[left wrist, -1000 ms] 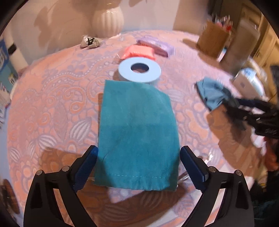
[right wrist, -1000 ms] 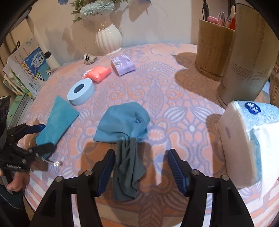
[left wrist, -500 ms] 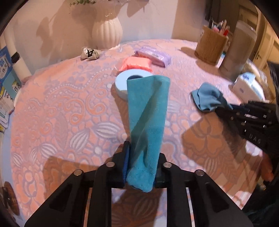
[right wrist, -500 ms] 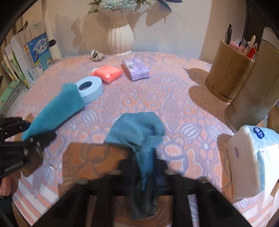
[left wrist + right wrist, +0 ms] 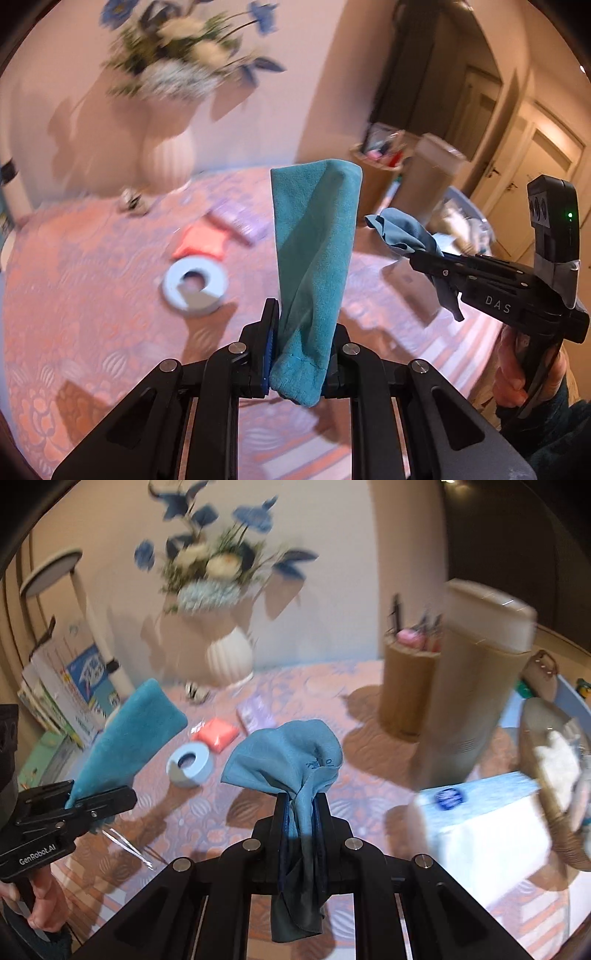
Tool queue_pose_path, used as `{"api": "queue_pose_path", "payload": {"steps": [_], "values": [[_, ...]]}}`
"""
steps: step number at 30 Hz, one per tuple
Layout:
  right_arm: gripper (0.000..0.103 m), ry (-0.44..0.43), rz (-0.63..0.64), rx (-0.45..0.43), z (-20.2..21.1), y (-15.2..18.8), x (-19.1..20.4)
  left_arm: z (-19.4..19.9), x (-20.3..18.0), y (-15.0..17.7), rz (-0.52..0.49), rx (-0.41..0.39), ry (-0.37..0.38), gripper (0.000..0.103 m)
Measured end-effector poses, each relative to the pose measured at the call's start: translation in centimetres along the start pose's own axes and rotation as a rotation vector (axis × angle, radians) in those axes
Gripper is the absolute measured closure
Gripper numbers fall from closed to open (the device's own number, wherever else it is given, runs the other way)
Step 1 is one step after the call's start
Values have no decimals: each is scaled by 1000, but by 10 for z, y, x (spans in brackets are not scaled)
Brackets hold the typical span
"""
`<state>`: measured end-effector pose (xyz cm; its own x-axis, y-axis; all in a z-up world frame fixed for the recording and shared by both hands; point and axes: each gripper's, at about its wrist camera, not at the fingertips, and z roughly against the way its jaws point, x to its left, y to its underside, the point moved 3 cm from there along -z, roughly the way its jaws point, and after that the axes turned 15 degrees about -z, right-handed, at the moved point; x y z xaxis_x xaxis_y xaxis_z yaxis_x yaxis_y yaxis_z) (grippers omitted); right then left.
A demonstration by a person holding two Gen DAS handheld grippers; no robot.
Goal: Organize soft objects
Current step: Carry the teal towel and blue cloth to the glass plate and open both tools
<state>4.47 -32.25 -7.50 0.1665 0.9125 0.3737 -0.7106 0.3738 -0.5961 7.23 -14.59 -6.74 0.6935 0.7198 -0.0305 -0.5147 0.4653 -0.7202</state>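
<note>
Teal cloth (image 5: 314, 258), folded, upright, fuzzy

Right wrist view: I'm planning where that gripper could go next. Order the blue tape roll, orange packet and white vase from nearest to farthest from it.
1. blue tape roll, left of the right gripper.
2. orange packet, just behind the roll.
3. white vase, at the table's far edge by the wall.

Teal towel (image 5: 314, 266), folded narrow, stands upright toward 12 o'clock, off the table; crumpled light-blue cloth (image 5: 291, 764) bunches up likewise, tail hanging toward 6
</note>
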Motion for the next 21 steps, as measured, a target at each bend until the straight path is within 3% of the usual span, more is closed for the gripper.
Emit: {"api": "queue_pose_path", "payload": {"steps": [14,21], "values": [[91,94,-151,-146,100,-36,-103,-9,-126,-92,-217,-103,127,89],[91,222,-312,-267,138,-72,-187,-54,-194,-155,-288,-114,192,89]]}}
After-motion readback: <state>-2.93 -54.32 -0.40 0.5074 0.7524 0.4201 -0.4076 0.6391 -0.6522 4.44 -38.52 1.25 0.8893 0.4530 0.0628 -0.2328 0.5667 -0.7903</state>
